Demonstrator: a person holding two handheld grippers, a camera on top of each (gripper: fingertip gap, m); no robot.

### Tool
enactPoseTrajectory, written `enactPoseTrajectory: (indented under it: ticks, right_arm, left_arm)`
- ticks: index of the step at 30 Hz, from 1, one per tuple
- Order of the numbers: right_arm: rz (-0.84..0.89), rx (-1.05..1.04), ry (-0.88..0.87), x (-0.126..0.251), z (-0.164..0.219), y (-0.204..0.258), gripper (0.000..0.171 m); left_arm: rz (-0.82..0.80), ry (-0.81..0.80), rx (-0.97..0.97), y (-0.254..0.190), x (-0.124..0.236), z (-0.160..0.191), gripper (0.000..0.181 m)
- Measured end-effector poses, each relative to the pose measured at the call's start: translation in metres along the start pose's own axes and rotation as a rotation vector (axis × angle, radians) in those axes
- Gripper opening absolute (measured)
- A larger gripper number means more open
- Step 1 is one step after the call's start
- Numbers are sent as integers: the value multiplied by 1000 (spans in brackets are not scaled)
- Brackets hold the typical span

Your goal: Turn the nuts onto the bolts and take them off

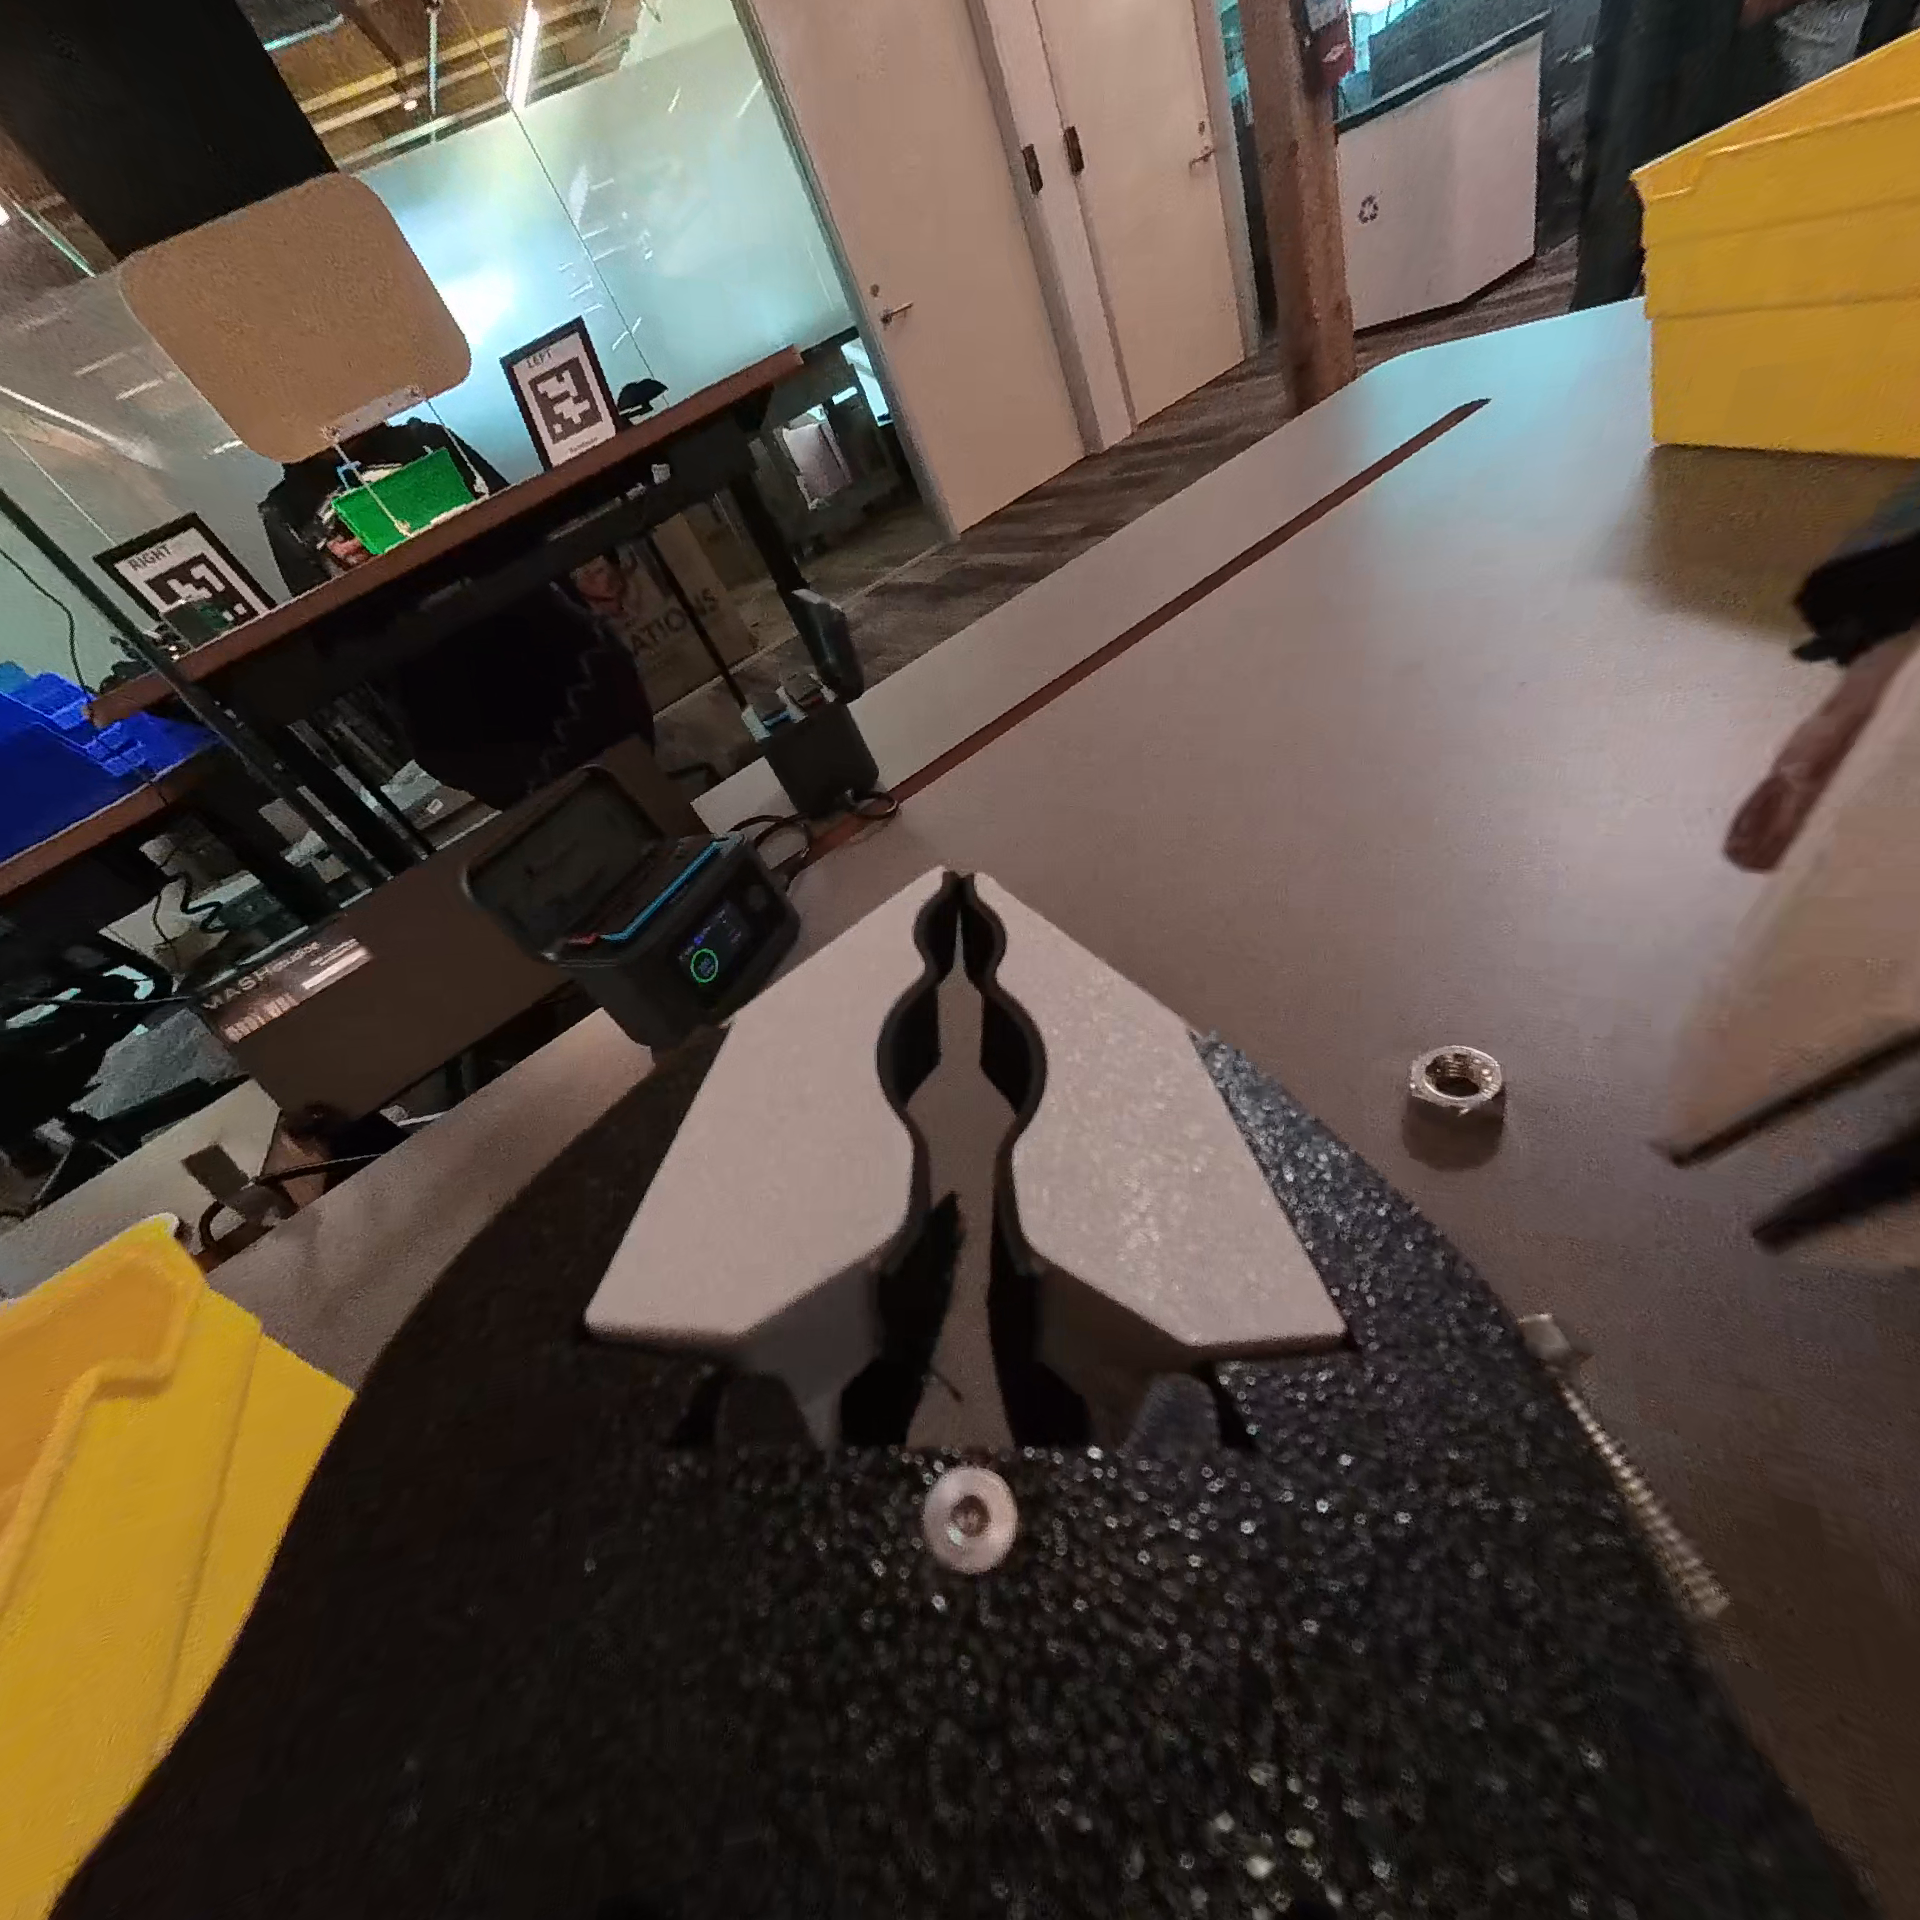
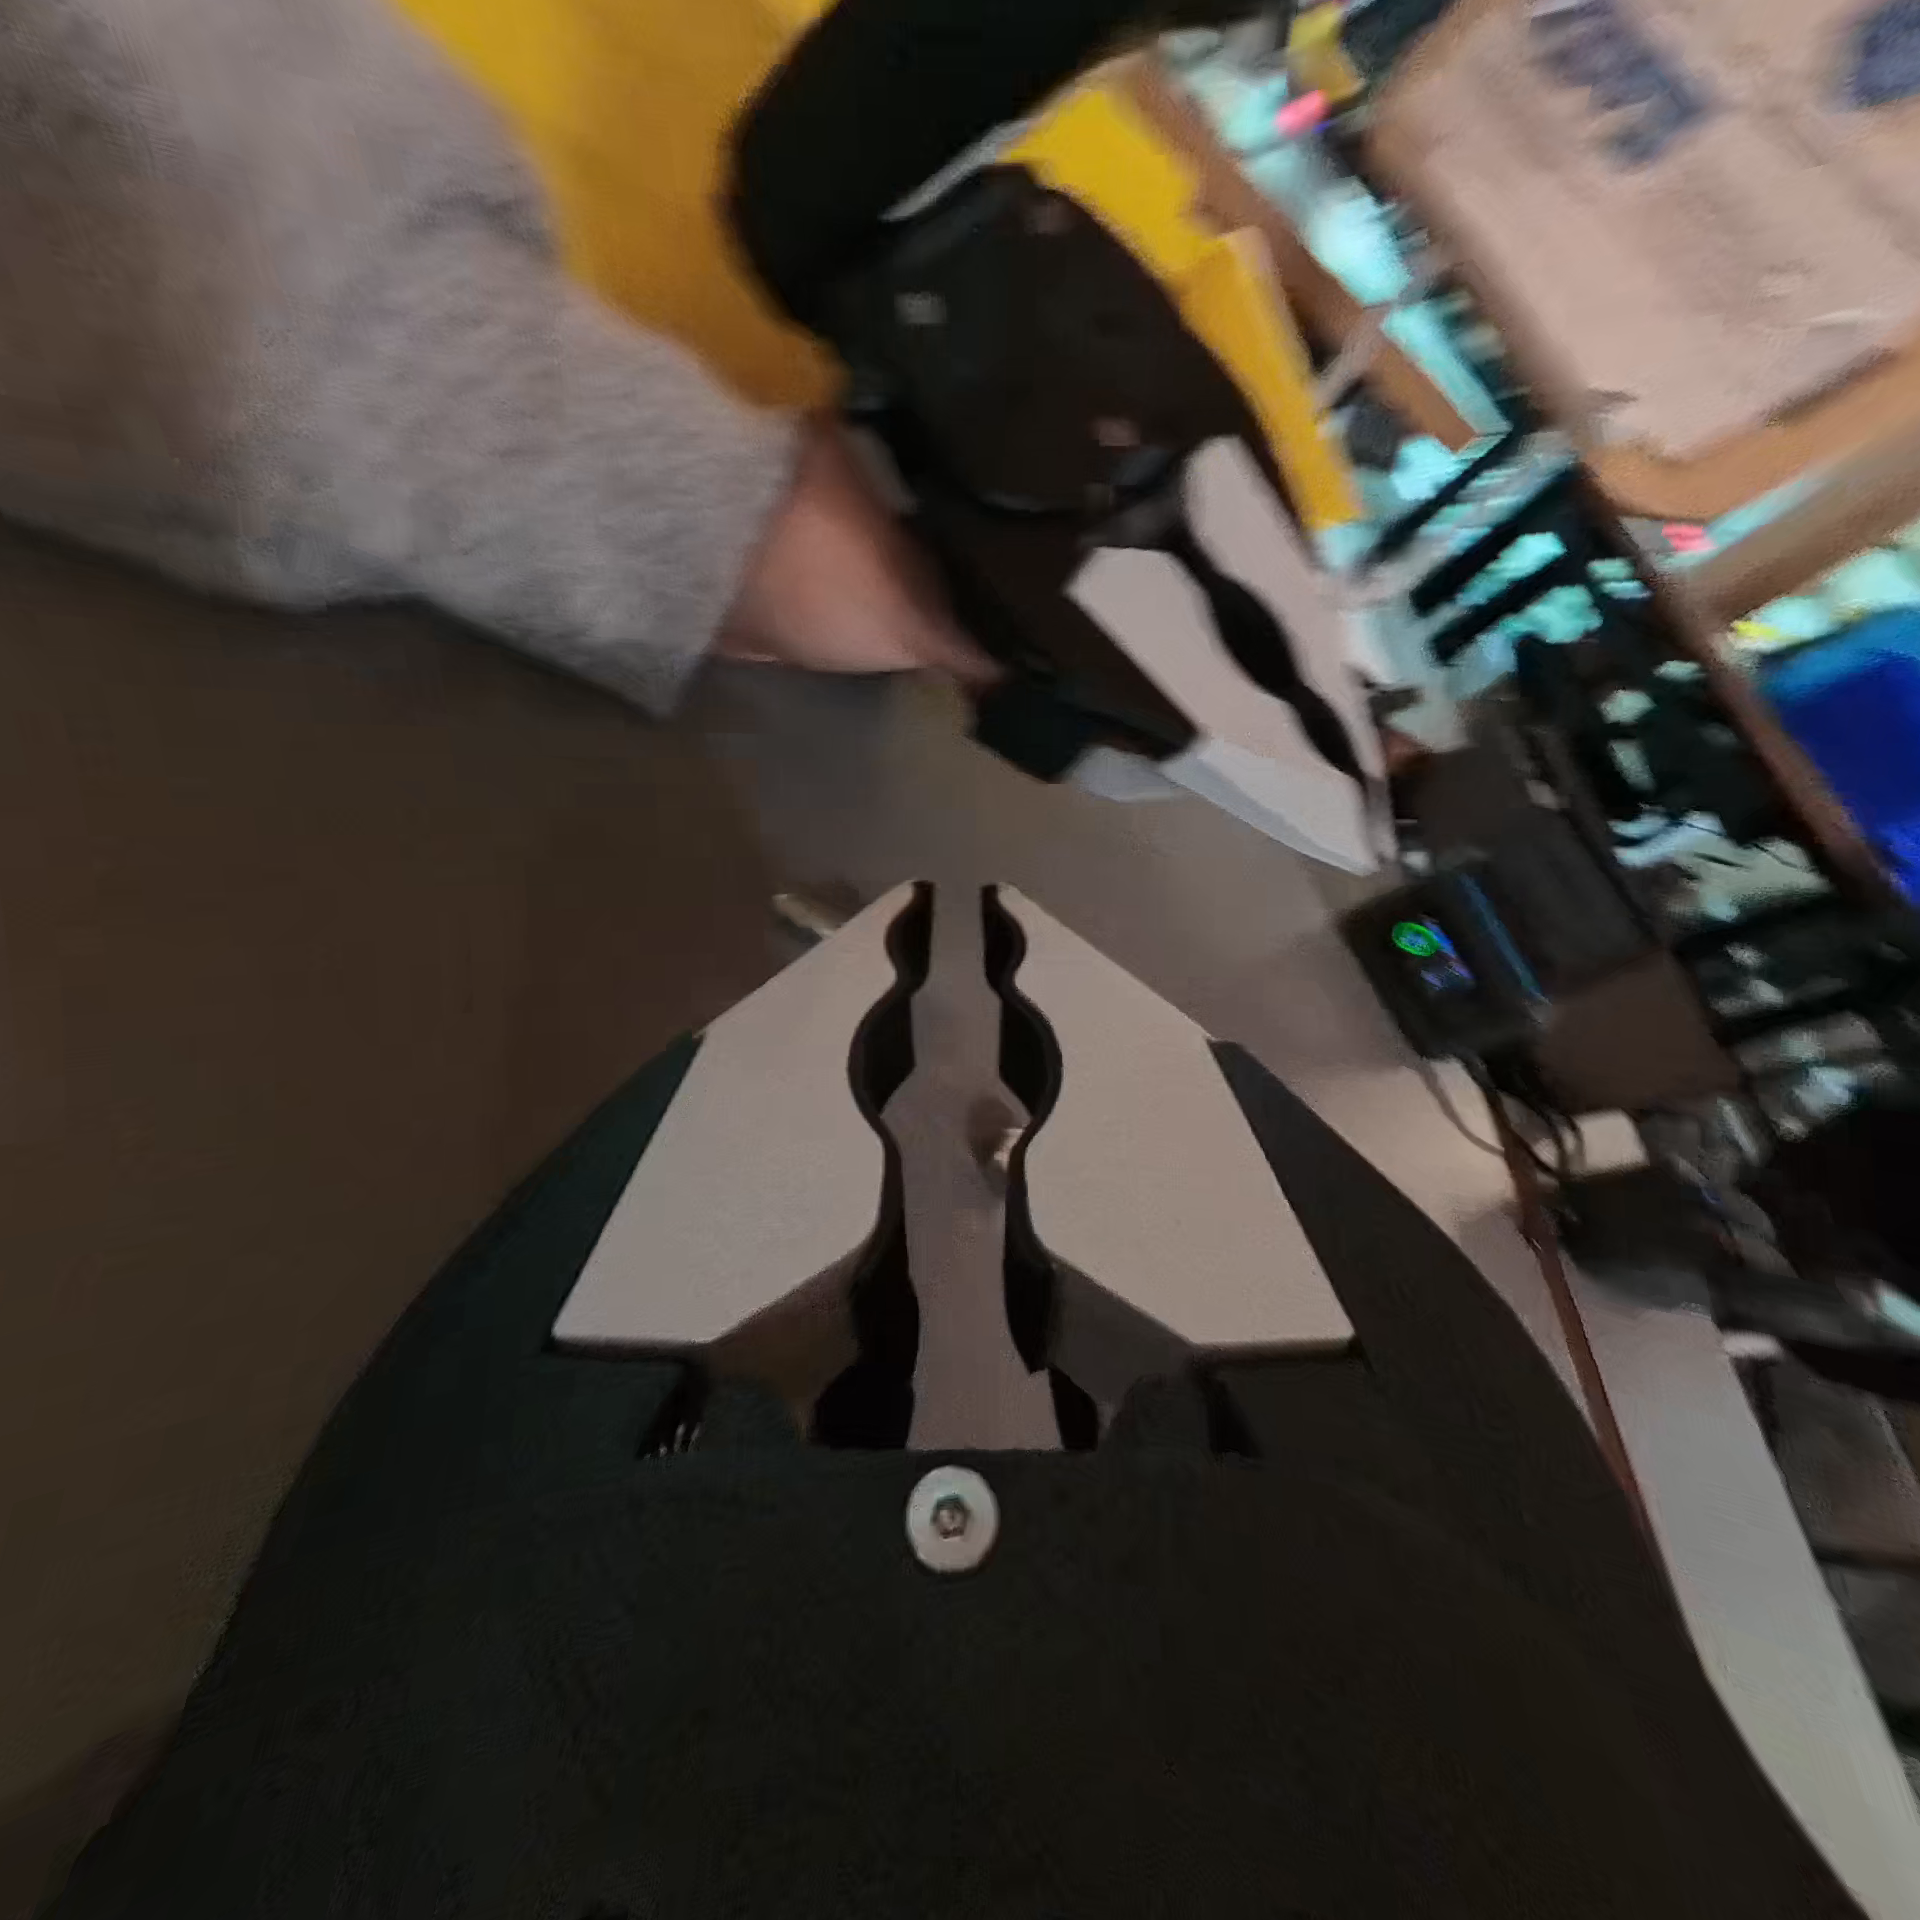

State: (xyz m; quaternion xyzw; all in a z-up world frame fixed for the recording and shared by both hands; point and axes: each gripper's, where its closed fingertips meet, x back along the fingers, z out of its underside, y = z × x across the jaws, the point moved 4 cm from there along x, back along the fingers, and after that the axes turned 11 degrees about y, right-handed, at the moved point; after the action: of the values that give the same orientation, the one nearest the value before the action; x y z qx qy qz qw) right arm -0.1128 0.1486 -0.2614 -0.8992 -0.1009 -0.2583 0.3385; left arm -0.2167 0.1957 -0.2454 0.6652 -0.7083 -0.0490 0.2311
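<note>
A steel nut lies flat on the brown table, to the right of my left gripper. The left gripper is shut and empty. A bolt lies on the table by its right side, partly hidden behind the gripper body. My right gripper is blurred, its fingers a narrow gap apart and empty. A small metal piece, likely the nut, shows through that gap on the table below. The right gripper also shows at the right edge of the left wrist view, close above the nut.
Stacked yellow bins stand at the far right, and another yellow bin at the near left. A small black power unit sits at the table's left edge. A grey-sleeved hand holds the left gripper.
</note>
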Motion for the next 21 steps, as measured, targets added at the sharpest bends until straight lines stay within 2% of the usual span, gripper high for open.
enactPoseTrajectory:
  ticks: [2, 7, 12, 17, 19, 21]
  right_arm:
    - [-129, 131, 121, -8, -6, 8, 17]
    - [-407, 453, 382, -28, -12, 16, 18]
    - [-545, 628, 555, -46, -3, 22, 18]
    - [-623, 485, 643, -49, 0, 19, 10]
    - [-567, 358, 564, -47, -4, 11, 9]
    - [-448, 138, 403, -39, -11, -7, 8]
  left_arm:
    - [-3, -14, 31, 4, 2, -1, 0]
    - [-21, -39, 101, 14, 8, -1, 0]
    - [-36, -48, 162, 24, 12, 2, 0]
    - [-42, -67, 234, 34, 17, 5, 0]
    - [-51, -77, 265, 38, 20, 5, 0]
    - [-68, -71, 274, 41, 21, 6, 0]
